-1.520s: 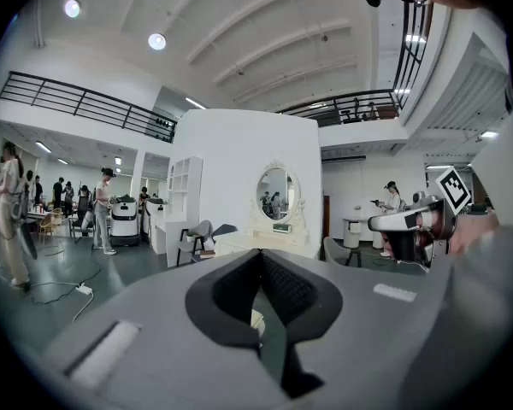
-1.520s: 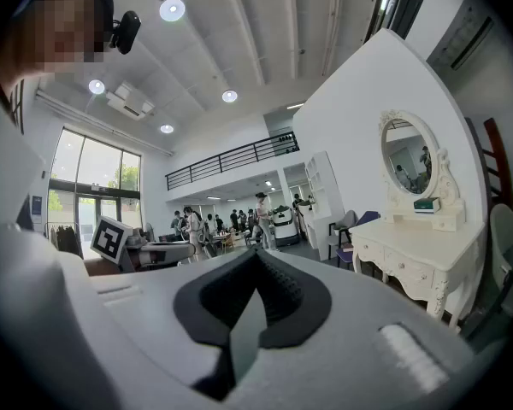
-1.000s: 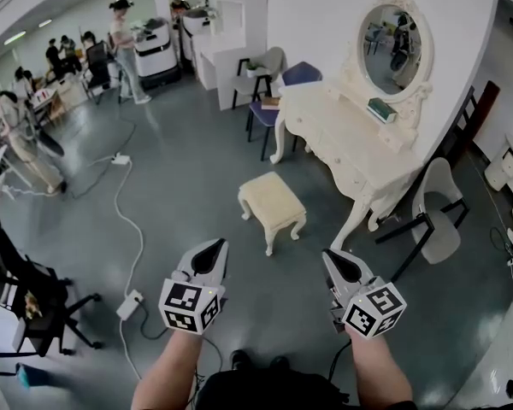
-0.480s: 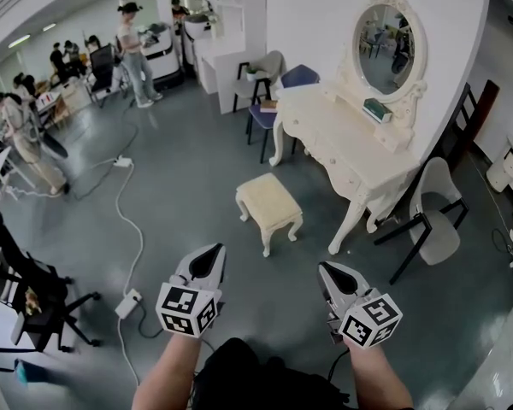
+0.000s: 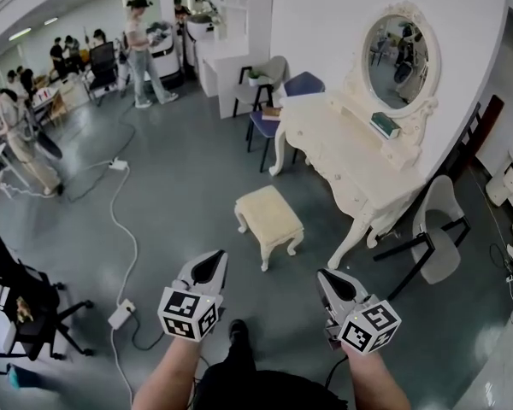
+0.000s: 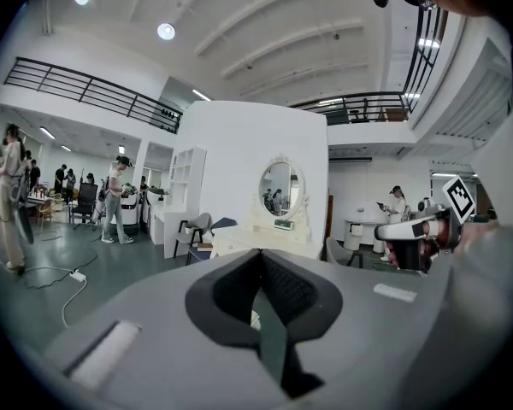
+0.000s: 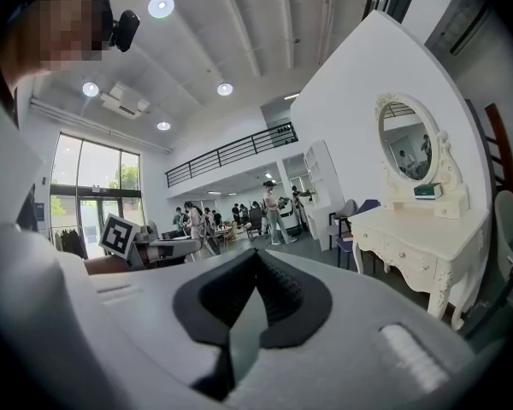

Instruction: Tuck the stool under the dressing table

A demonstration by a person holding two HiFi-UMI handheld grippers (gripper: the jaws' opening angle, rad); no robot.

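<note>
Grey open-plan floor (image 5: 179, 186), white walls, people at work far behind the dressing table (image 5: 342, 148). Nothing done yet, by the look of it: stool (image 5: 269, 216) out on the floor just in front of the dressing table, near its front corner leg, wholly outside the space beneath. Untouched by either tool. Left gripper (image 5: 209, 261) and right gripper (image 5: 328, 277) both well short of the dressing table, on the near side of the stool, pointing towards it. Fingers of both pressed together, nothing between them. Left to do, as judged: all of it. Reach the stool, take or push it, slide it in between the legs of the dressing table.

Round about: oval mirror (image 5: 400, 51) on top of the dressing table, small green box (image 5: 384, 125) lying below it. Blue chair (image 5: 301, 84) at the far end of the dressing table. Grey chair (image 5: 440, 220) at its near end, black legs close to the corner leg, so likely tight on that side. White cable (image 5: 120, 220) and power strip (image 5: 120, 315) on the floor well away from the dressing table, out of the stool's likely path. No other obstacle visible between stool and dressing table.
</note>
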